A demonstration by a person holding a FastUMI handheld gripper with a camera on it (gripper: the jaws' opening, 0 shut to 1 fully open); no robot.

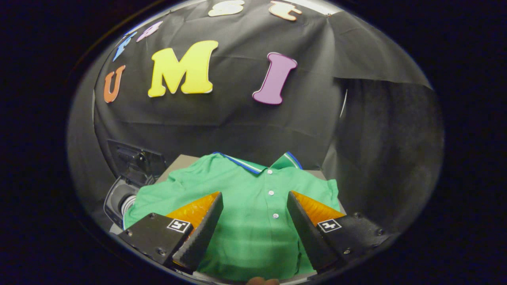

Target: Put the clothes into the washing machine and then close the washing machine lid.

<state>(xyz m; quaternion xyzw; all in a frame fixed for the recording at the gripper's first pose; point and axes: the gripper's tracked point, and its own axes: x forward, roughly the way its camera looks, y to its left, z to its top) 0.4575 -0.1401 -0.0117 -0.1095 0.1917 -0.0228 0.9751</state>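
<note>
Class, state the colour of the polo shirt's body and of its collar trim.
In the gripper view, the polo shirt is green; its collar has blue and white stripes.

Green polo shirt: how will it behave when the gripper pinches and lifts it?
The green polo shirt lies flat and wrinkled, so it is probably floppy and will drape. Thin knit suggests light weight. The gripper is open above it; a narrow pinch may leave the sleeves trailing.

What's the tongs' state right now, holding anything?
Tongs: open, holding nothing, fingers spread wide above the green short-sleeved polo shirt lying flat on the table.
</note>
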